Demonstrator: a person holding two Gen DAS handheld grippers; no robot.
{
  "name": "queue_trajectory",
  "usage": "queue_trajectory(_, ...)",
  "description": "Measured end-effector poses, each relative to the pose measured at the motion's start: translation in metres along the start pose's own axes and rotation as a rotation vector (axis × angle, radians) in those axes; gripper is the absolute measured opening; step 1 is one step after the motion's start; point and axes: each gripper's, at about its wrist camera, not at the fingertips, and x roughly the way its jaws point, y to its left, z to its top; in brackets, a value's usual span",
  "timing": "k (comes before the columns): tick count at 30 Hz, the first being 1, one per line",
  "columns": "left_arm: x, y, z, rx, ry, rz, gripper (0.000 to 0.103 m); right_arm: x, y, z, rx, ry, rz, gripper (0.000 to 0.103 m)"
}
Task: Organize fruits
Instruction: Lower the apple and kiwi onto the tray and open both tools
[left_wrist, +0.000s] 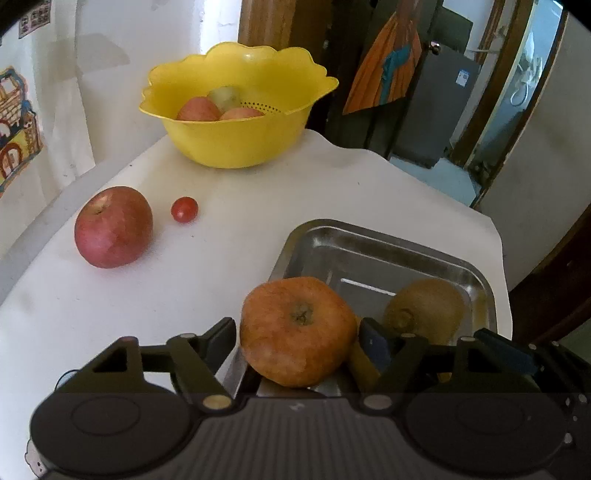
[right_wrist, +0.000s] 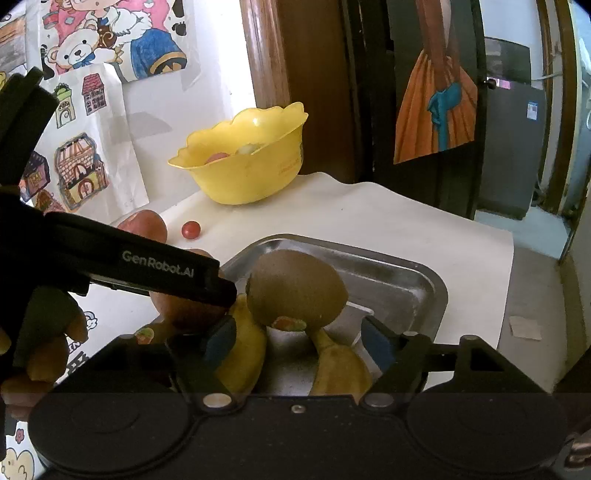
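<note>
Left gripper (left_wrist: 297, 332) clamped on orange (left_wrist: 297, 332) over tray's (left_wrist: 373, 236) near-left corner. Right gripper (right_wrist: 295, 338) open — holds nothing, above bananas (right_wrist: 340, 369) and kiwi (right_wrist: 295, 290) in tray. Bowl (left_wrist: 236, 144) at table's far edge — apples, kiwi inside. Apple (left_wrist: 113, 226), tomato (left_wrist: 184, 209) near left edge.

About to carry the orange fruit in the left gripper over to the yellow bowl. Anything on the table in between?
Nothing visible. The tabletop between the orange fruit and the yellow scalloped plastic bowl is bare; the red apple and small cherry tomato lie off to the left.
</note>
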Motion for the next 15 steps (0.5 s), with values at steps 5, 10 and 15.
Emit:
queue_trajectory(5, -0.007, 0.006, -0.003, -0.02, -0.023, -0.004, 0.085, -0.005, 0.006, -0.002, 0.002, -0.001, -0.025, 0.08)
queue_trajectory(10, -0.013, 0.014, -0.005, -0.028, -0.035, -0.029, 0.089, -0.016, 0.015, -0.006, 0.008, -0.002, -0.075, 0.087)
queue_trajectory(15, -0.023, 0.026, -0.007, -0.016, -0.054, -0.07, 0.097, -0.033, 0.028, -0.01, 0.045, -0.013, -0.166, 0.094)
